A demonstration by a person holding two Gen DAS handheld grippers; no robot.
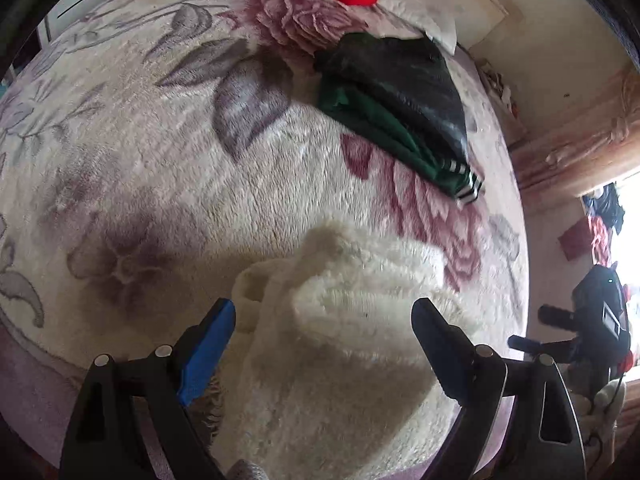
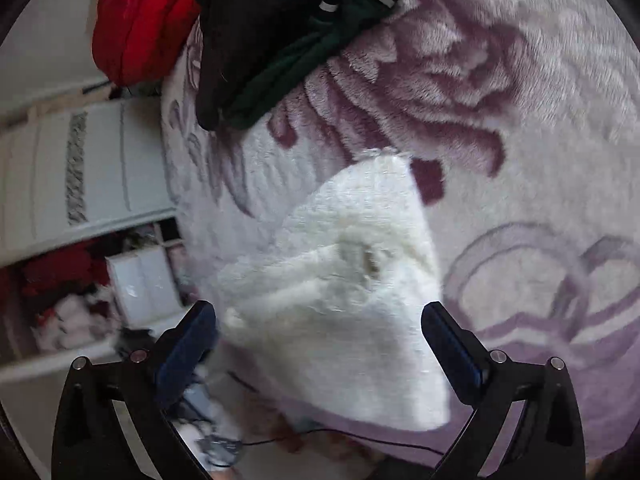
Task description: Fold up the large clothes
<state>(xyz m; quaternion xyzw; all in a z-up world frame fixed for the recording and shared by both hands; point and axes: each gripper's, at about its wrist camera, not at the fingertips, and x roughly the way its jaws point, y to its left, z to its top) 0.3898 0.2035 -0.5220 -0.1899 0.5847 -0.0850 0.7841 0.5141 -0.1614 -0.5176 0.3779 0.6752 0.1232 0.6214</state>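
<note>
A fluffy white garment (image 1: pixel 344 332) lies bunched on the floral blanket (image 1: pixel 160 168) near the bed's front edge. My left gripper (image 1: pixel 324 320) is open, its blue-padded fingers spread on either side of the garment just above it. In the right wrist view the same white garment (image 2: pixel 344 288) lies in a folded wedge. My right gripper (image 2: pixel 320 320) is open, its fingers either side of the garment's near part. Neither gripper holds anything.
A folded stack of black and green clothes (image 1: pixel 400 100) lies further back on the blanket; it also shows in the right wrist view (image 2: pixel 276 36). A red garment (image 2: pixel 144 16) lies beyond it. White cabinets (image 2: pixel 88 176) stand beside the bed.
</note>
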